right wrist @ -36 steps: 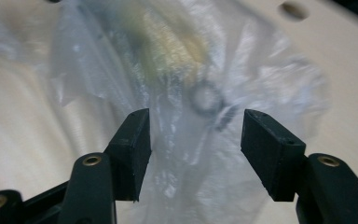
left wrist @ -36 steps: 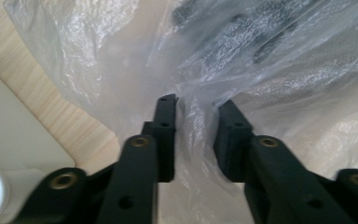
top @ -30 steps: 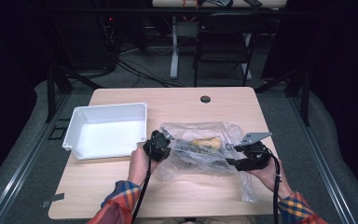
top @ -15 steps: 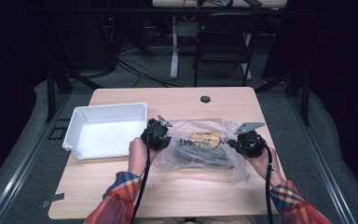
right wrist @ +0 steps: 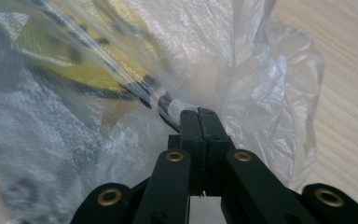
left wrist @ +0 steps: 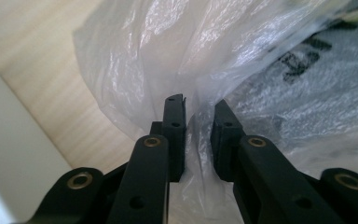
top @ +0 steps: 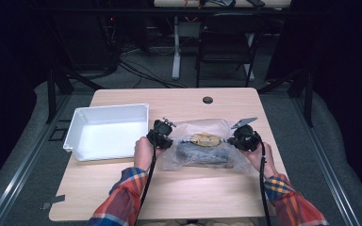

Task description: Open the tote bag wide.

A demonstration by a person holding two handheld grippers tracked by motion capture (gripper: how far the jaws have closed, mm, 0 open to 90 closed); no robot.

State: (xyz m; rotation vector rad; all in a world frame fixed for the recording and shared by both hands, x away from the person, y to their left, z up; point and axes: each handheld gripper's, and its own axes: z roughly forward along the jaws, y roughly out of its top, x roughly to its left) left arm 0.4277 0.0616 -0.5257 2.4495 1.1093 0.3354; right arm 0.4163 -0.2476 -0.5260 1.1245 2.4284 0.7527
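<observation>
Right gripper [right wrist: 199, 113]: jaws clamped on plastic bag [top: 202, 148], right edge. Left gripper [left wrist: 198, 109]: jaws narrow, bag film between, left edge. Bag: on table [top: 179, 188], just right of white tray [top: 106, 134]. Contents inside bag; opening and emptying seemingly pending.

A white tray [top: 78, 127] sits on the wooden table [top: 198, 188]; a dark chair [top: 226, 47] stands behind it
</observation>
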